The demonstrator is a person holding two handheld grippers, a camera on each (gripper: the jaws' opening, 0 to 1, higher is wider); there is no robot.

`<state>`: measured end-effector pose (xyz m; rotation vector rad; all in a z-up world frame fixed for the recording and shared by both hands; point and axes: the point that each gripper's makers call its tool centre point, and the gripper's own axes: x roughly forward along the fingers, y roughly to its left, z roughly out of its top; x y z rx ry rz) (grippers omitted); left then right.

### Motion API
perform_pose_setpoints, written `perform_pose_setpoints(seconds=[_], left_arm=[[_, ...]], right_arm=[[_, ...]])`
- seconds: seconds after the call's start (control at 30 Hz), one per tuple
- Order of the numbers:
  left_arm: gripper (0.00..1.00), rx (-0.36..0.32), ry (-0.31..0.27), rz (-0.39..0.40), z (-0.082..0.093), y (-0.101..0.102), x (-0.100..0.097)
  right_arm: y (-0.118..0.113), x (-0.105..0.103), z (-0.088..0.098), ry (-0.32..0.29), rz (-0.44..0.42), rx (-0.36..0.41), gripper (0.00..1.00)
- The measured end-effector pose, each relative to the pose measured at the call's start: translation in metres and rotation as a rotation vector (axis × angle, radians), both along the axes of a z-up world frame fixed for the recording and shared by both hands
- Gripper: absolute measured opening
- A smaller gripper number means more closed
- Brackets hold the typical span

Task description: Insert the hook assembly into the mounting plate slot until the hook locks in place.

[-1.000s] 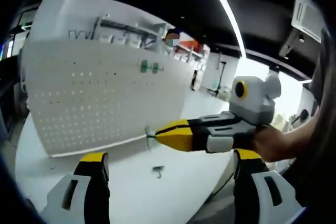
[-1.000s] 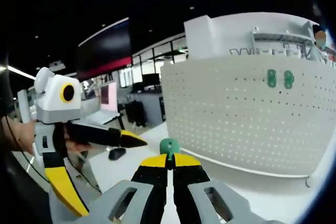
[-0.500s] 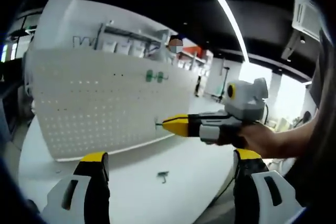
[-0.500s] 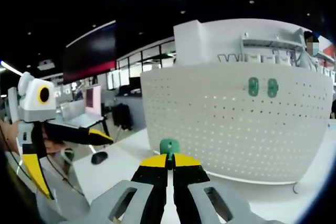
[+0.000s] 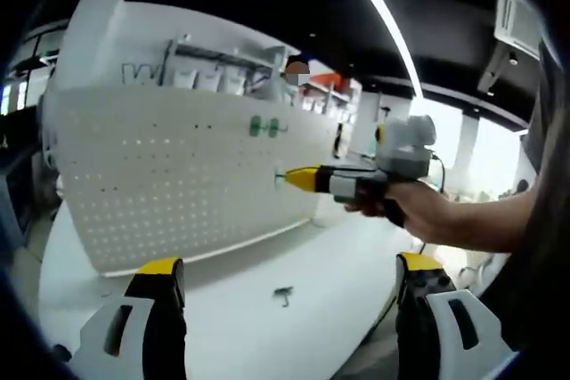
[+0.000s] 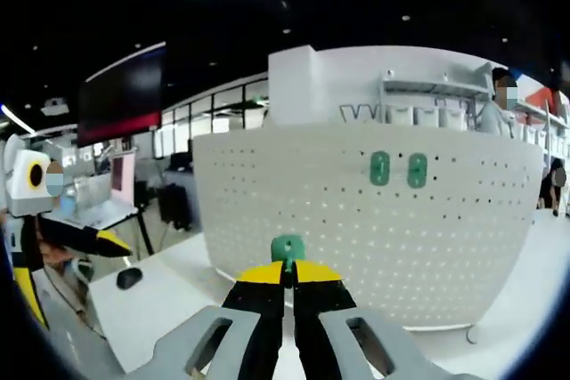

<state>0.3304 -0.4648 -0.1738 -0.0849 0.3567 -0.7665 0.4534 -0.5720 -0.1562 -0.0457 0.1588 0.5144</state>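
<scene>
A white pegboard mounting plate (image 5: 169,175) stands upright on the white table (image 5: 232,327). Two green hooks (image 5: 264,126) hang on it near its upper right. My right gripper (image 5: 307,178) reaches in from the right, held by a hand, shut on a small green hook assembly (image 5: 280,177) close to the board's face. In the right gripper view the jaws (image 6: 287,266) are shut on the green hook (image 6: 287,247), facing the pegboard (image 6: 356,229) below the two mounted hooks (image 6: 398,169). My left gripper (image 5: 289,264) stands wide open over the table, holding nothing.
A loose small hook (image 5: 283,294) lies on the table in front of the board. A dark mouse (image 6: 129,278) sits on the table at the left. My left gripper (image 6: 31,211) shows at the far left edge. A person (image 6: 494,109) stands behind the board.
My right gripper has carried the green hook up and closer to the pegboard. The left gripper has stayed open and nearly still.
</scene>
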Motion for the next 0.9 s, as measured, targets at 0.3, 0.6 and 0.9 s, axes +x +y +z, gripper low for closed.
perform_pose_setpoints(seconds=[0.3, 0.6, 0.9], left_arm=[[1.0, 0.0, -0.012, 0.002, 0.003, 0.0, 0.002], [1.0, 0.02, 0.005, 0.011, -0.007, 0.006, 0.002], [1.0, 0.038, 0.01, 0.011, -0.01, 0.008, 0.002]], right_arm=[[-0.024, 0.021, 0.003, -0.022, -0.072, -0.01, 0.0], [-0.053, 0.038, 0.008, -0.041, -0.144, -0.021, 0.0], [-0.071, 0.048, 0.011, -0.056, -0.182, -0.033, 0.0]])
